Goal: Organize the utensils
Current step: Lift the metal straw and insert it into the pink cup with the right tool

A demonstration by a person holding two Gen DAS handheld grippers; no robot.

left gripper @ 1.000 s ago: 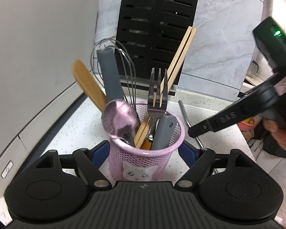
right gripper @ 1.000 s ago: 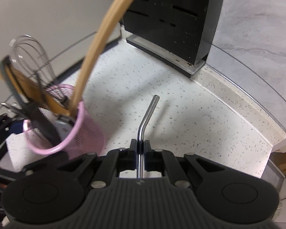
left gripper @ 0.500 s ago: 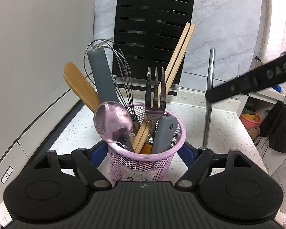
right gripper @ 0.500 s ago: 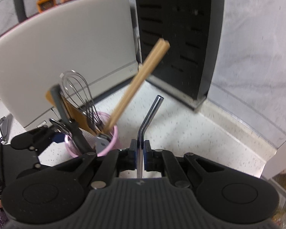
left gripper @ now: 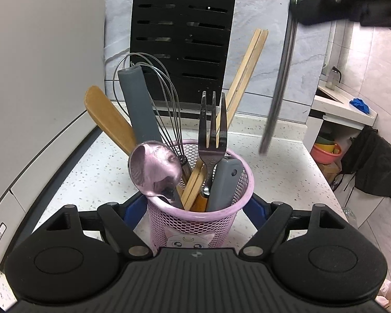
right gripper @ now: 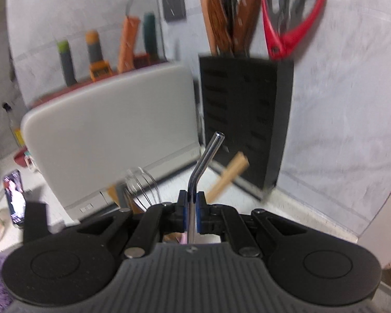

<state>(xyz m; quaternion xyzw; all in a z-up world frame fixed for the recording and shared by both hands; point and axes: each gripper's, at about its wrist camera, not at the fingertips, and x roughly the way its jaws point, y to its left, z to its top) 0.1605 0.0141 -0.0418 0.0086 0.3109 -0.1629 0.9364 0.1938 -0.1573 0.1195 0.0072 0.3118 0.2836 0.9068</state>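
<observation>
A pink mesh utensil holder (left gripper: 195, 224) stands on the speckled counter between the blue pads of my left gripper (left gripper: 195, 204), which press on its two sides. Inside it are a spoon (left gripper: 153, 169), a fork (left gripper: 212, 135), a whisk (left gripper: 148, 91), a wooden spatula (left gripper: 109, 120), chopsticks (left gripper: 245, 78) and grey-handled tools. My right gripper (right gripper: 193, 206) is shut on a bent metal straw (right gripper: 206, 161). In the left wrist view the straw (left gripper: 281, 78) hangs in the air to the upper right of the holder, with the right gripper (left gripper: 299, 15) blurred at the top.
A black knife block (left gripper: 182, 39) stands against the back wall, with knife handles and red scissors (right gripper: 292, 18) on top. A white appliance (left gripper: 39, 78) fills the left side. The counter's edge (left gripper: 325, 182) drops off at the right. A phone (right gripper: 13, 198) stands at far left.
My right gripper has risen with the straw, from just over the counter to well above the holder. The left gripper's pads have closed in on the pink holder.
</observation>
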